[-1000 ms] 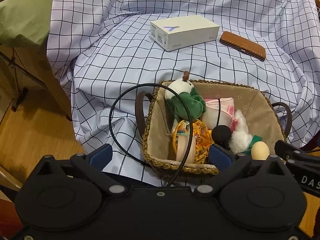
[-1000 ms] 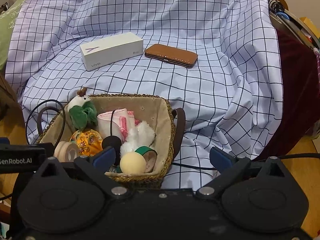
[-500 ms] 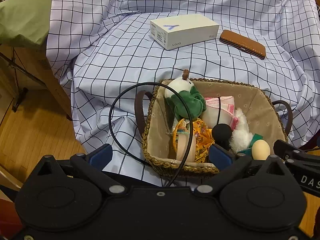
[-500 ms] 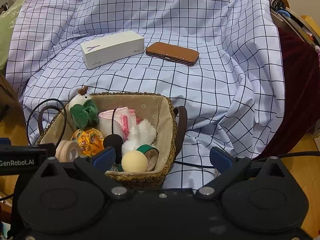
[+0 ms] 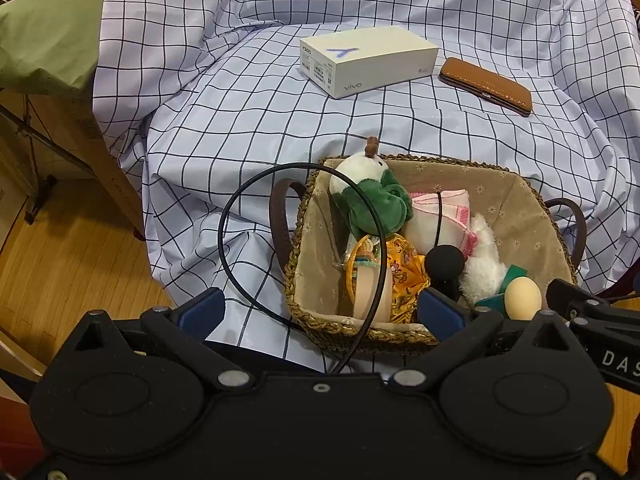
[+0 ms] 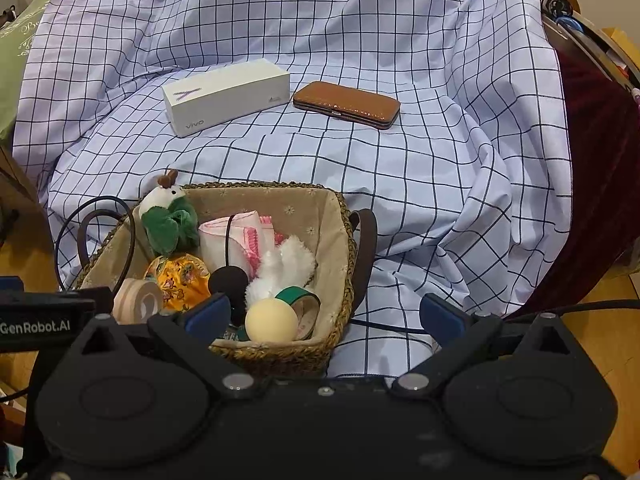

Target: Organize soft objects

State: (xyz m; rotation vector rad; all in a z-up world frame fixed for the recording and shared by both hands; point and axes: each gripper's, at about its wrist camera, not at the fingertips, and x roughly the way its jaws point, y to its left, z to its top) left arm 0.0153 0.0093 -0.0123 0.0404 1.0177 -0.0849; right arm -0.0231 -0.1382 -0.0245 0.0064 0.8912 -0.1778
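Observation:
A woven basket (image 5: 532, 200) (image 6: 344, 216) sits on the checked cloth. It holds a white and green plush toy (image 5: 372, 196) (image 6: 168, 220), a pink and white folded cloth (image 5: 440, 216) (image 6: 236, 236), a white fluffy toy (image 5: 484, 264) (image 6: 284, 264), a yellow patterned pouch (image 5: 408, 276) (image 6: 180, 276), a black foam ball (image 5: 444, 260) (image 6: 228, 280), a cream egg-shaped ball (image 5: 522, 298) (image 6: 271, 320) and tape rolls (image 5: 370, 292) (image 6: 138, 300). My left gripper (image 5: 320, 312) is open and empty at the basket's near left edge. My right gripper (image 6: 324, 316) is open and empty at its near right edge.
A white phone box (image 5: 368, 60) (image 6: 226, 96) and a brown leather case (image 5: 486, 90) (image 6: 346, 104) lie on the cloth behind the basket. A black cable (image 5: 236, 248) loops by the basket's left handle. A green cushion (image 5: 48, 40) lies at the left, wooden floor (image 5: 60, 264) below.
Both grippers have drifted very slightly, so the scene sits a little higher in the left view and lower in the right. Nothing was taken hold of or moved.

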